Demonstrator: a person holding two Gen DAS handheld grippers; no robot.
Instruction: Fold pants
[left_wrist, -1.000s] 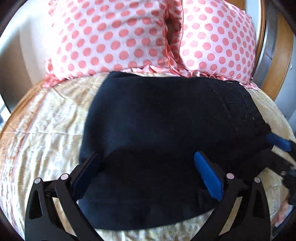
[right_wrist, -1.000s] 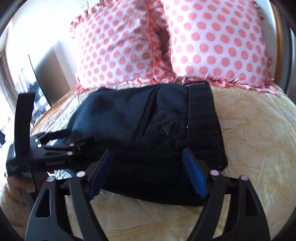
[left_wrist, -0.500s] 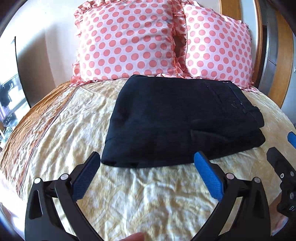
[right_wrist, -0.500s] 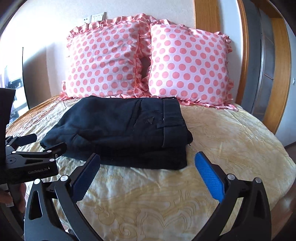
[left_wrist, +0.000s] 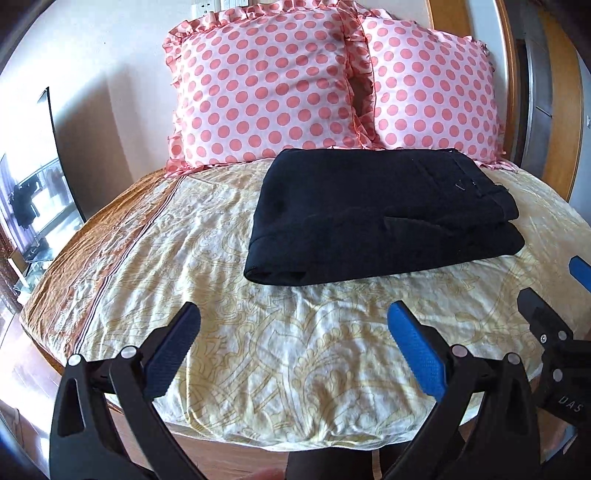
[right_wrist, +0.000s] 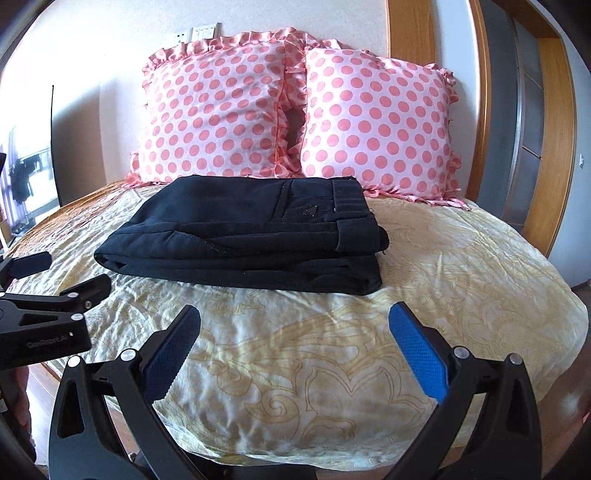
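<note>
Both grippers have drawn back from the folded pants (left_wrist: 380, 218) (jaws spread, empty): left gripper (left_wrist: 295, 350), right gripper (right_wrist: 295, 350) hover short of them.

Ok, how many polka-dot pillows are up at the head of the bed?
2. The left pillow and the right pillow stand side by side behind the folded pants. None appear hidden.

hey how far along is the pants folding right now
Looks done: the black pants lie in a compact folded stack on the bedspread, before the polka-dot pillows. In hand: nothing; left gripper and right gripper are open, clear of them. Left: nothing visible.
</note>
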